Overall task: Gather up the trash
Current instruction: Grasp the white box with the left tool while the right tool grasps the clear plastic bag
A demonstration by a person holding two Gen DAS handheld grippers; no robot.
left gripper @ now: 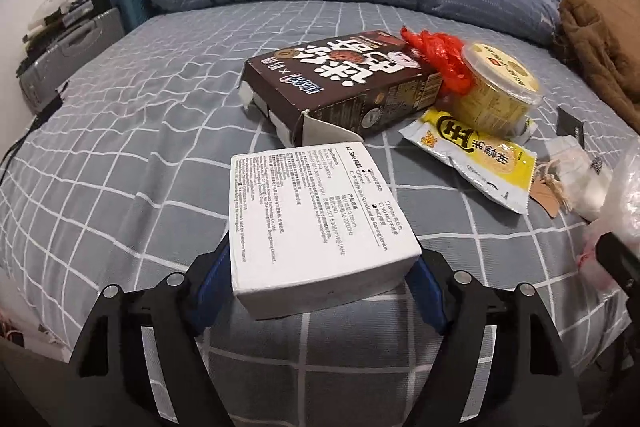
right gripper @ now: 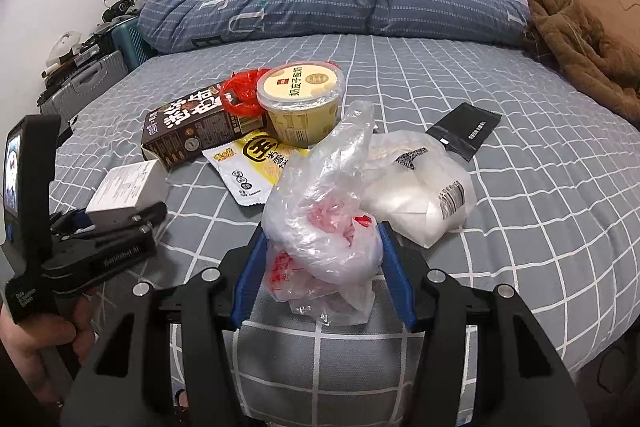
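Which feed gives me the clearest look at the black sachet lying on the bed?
The right wrist view. There the black sachet lies fully in sight, flat on the checked bedsheet behind the white bag. The left wrist view catches only a small dark piece of it near the right edge.

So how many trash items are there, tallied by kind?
Boxes: 2 — white box, brown box
Bags: 3 — clear bag, red bag, white bag
Packets: 2 — yellow packet, black packet
Tubs: 1 — yellow tub
Total: 8
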